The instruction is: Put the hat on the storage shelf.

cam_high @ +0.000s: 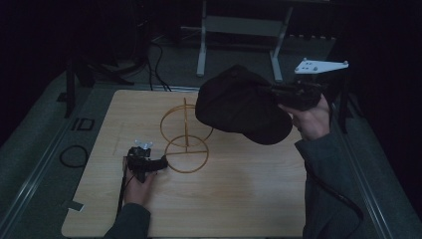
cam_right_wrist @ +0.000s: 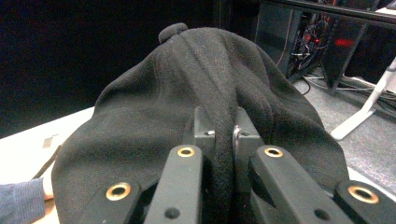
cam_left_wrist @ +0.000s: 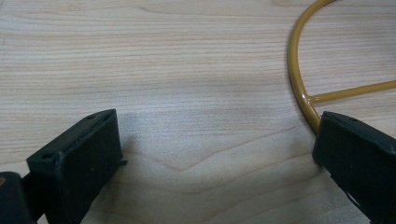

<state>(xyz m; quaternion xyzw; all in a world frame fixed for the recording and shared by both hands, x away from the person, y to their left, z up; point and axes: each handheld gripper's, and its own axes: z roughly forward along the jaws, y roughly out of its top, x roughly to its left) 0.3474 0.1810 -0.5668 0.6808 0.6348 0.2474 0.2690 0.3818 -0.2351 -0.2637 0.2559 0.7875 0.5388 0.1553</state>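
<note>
The right gripper (cam_high: 278,92) pinches the black cap (cam_high: 239,107); centre its crown over the wire stand (cam_high: 186,134) at eight o'clock, while the wide-open left gripper (cam_high: 161,163) steadies the base ring.

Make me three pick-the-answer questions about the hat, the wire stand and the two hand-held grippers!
1. Where is the black hat?
A. flat on the table
B. held up above the wire stand
C. on the floor

2. What colour is the wire stand?
A. yellow
B. blue
C. white

3. How is the left hand-held gripper?
A. shut on the hat
B. shut on a cable
C. open

Answers: 1 B, the right hand-held gripper pinches it in the air. 2 A, its rings look yellow. 3 C, its jaws stand wide apart over bare table.
</note>
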